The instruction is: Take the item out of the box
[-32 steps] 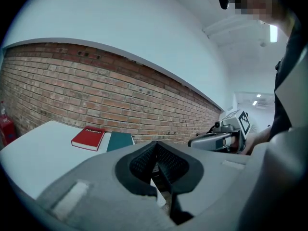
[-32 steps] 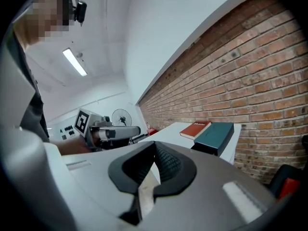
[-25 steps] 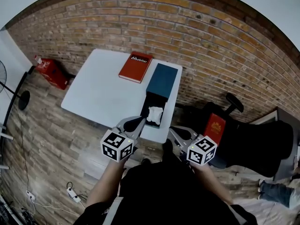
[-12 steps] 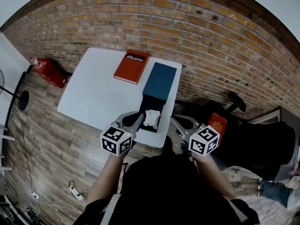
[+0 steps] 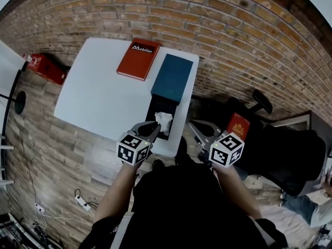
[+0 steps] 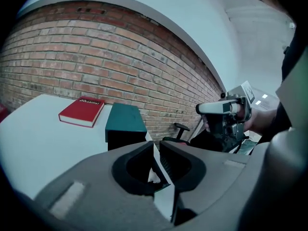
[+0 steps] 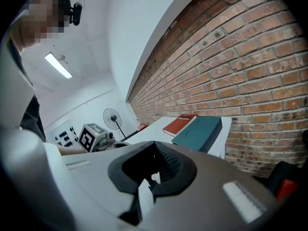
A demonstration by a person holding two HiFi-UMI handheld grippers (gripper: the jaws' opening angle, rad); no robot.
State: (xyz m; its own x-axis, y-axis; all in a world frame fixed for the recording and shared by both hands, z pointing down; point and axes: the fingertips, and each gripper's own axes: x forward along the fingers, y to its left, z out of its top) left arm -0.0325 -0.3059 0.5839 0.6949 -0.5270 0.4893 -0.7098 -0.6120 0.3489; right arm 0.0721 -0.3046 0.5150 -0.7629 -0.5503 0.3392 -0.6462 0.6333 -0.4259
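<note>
Left hand-held gripper (image 5: pixel 154 130) at teal box (image 5: pixel 172 77)
Jaws had just been opening — narrowly apart, crumpled white item (image 5: pixel 164 120) just ahead, ungripped; right hand-held gripper (image 5: pixel 193 127) was closed.

We see a table (image 5: pixel 98 97) with a smooth, matt white top; the box (image 5: pixel 171 77) looks like matt teal card; the item (image 5: pixel 164 121) in it seems crumpled white paper; the book (image 5: pixel 137 59) has a smooth red cover; the wall (image 5: pixel 233 45) is rough brick; the floor (image 5: pixel 62 160) looks like matt wood planks.
</note>
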